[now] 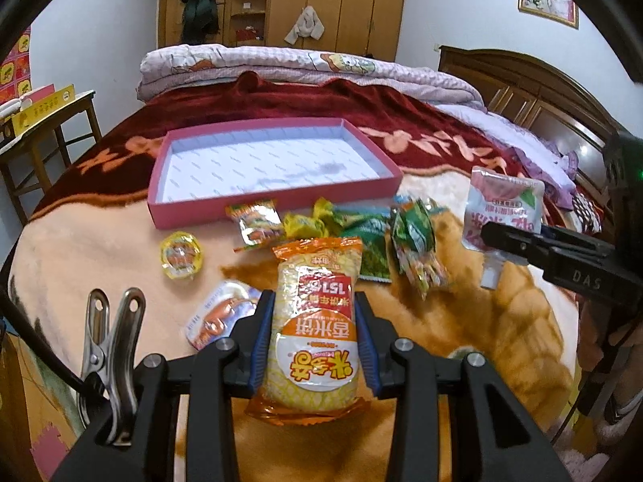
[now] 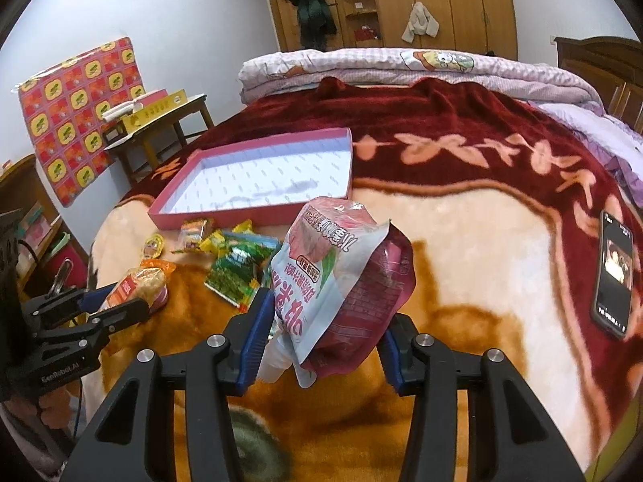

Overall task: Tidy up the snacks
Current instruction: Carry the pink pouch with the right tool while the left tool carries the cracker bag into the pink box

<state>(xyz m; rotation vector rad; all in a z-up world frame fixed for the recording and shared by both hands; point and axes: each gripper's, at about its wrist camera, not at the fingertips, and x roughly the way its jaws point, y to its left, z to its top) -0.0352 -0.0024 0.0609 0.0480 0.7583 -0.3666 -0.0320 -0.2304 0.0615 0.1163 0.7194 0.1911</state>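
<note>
Orange-and-yellow rice cracker pack (image 1: 315,321) fills the lower centre of the left wrist view, clamped between the blue pads (image 1: 261,341) of the left gripper (image 1: 313,345) and lifted clear of the blanket (image 1: 502,341). Above it, a pink tray (image 1: 277,201) with a white patterned floor sits upper centre. Loose snacks lie along the tray's near wall: a round jelly cup (image 1: 181,255) at left, a small orange sachet (image 1: 254,221), yellow wrapped candies (image 1: 305,223), green packets (image 1: 414,237). A sausage packet (image 1: 221,313) lies just left of the gripper. At right, the right gripper (image 1: 498,237) grips a white-and-pink drink pouch (image 1: 500,209).

Right wrist view: the right gripper (image 2: 321,345) is closed on the drink pouch (image 2: 341,281), which stands tilted in the centre, spout downward beside the left pad. Pink tray (image 2: 257,217) lies upper left of centre. Left gripper (image 2: 120,305) at far left holds the rice cracker pack (image 2: 136,285). A phone (image 2: 613,273) lies at the right edge.
</note>
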